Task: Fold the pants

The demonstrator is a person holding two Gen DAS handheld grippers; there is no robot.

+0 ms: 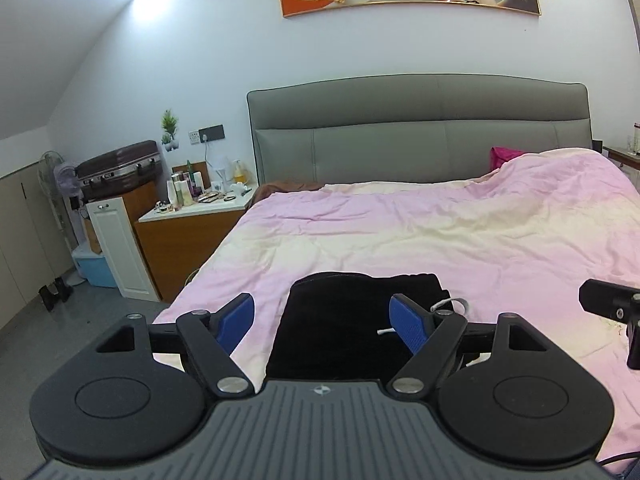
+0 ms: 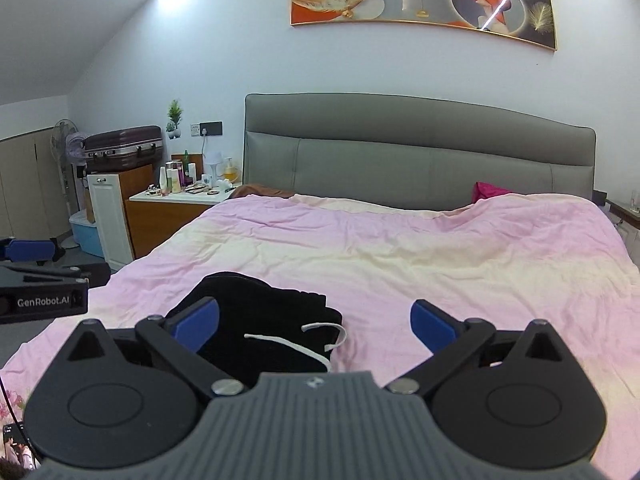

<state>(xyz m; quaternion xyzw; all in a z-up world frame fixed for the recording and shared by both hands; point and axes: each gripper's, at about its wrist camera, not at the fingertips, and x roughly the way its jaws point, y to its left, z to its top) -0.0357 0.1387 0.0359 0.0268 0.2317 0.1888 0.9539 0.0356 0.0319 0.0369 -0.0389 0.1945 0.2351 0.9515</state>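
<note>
The black, soft-fabric pants [image 1: 352, 320] lie folded into a compact, roughly rectangular bundle on the pink and cream quilt [image 1: 460, 240] of the bed, near its foot end and towards the quilt's left side. The fabric is so dark that its folds barely show; the far edge of the bundle is rounded on the left and stepped on the right, where layers sit one on another. A white drawstring cord [image 2: 320, 340] trails out of the right side of the bundle, one strand across the black cloth and a loop resting on the quilt.

The left tongs [image 1: 324, 316] stand wide, with blue pads to either side of the bundle in that view and nothing gripped between them. The right tongs [image 2: 314, 322] are likewise spread wide and hold nothing; the pants appear behind their left blue pad [image 2: 196, 322]. A grey padded headboard [image 2: 420, 152] closes the far end of the bed.
</note>
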